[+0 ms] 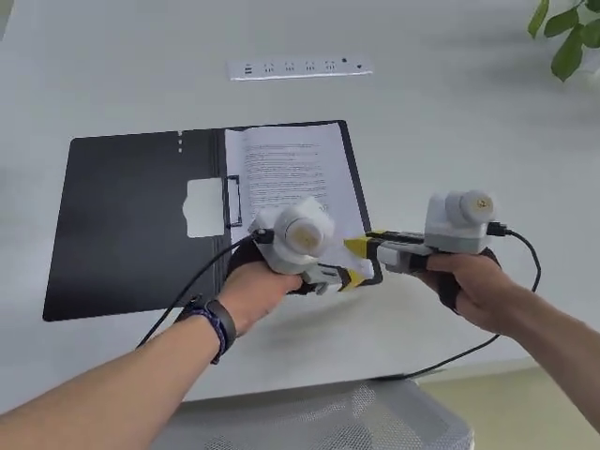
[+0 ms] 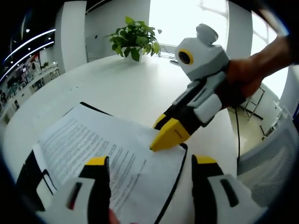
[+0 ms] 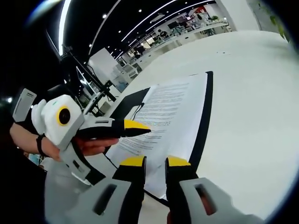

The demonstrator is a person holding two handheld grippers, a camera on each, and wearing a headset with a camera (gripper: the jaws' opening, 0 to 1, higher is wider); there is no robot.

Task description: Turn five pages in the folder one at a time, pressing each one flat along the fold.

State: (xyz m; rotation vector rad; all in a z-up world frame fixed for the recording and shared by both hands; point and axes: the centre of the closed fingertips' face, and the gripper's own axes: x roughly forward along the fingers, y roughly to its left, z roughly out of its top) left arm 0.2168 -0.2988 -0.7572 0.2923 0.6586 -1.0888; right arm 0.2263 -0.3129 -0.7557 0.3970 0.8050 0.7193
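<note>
Open black folder (image 1: 131, 225) on the white table (image 1: 450, 122), its dark inner cover to the left and a printed page (image 1: 291, 173) lying flat on the right half. Both grippers were held over the page's near right corner. The left gripper (image 2: 152, 161) had its yellow-tipped fingers wide apart above the sheet. The right gripper (image 3: 155, 161) pointed in from the right with its fingers parted by only a narrow gap, the tips at the page's edge; contact with the paper could not be told. A power strip (image 1: 300, 67) lay beyond the folder, with a potted plant (image 1: 567, 33) at the far right.
</note>
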